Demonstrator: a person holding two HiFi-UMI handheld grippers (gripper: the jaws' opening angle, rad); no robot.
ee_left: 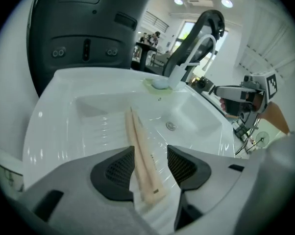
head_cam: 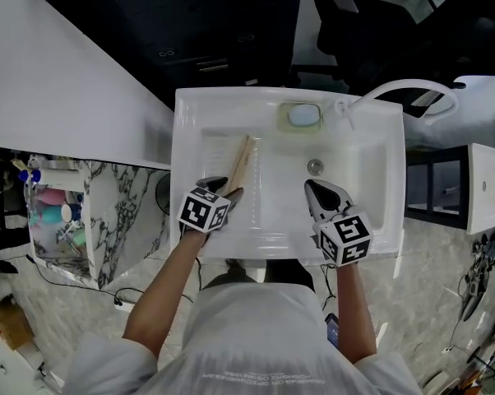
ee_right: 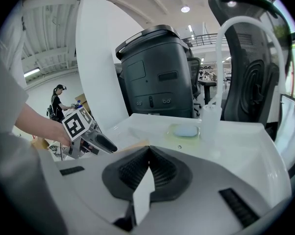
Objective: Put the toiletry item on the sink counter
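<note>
- Plainly placed: the toiletry item (head_cam: 241,164) lies on the ribbed shelf at the left of the sink counter (head_cam: 190,105), beside the basin.
- Its long axis runs from the near edge toward the far edge, the far end leaning a little toward the basin.
- Left gripper (head_cam: 224,189) is the nearer one. It straddles the item's near end, jaws spread and pads clear of it on both sides.
- Judgement: release looks done. A straight pull back along the item's axis should clear it without nudging.
- Right gripper (head_cam: 313,189) hangs over the basin near the drain (head_cam: 315,167), jaws pressed together with nothing between them.
- Item: pale, wood-like, slim and flat, two slats side by side, matte.
- Counter: glossy white and moulded, with shallow ridges under the item.
- Soap dish (head_cam: 301,116) sits at the far edge.
</note>
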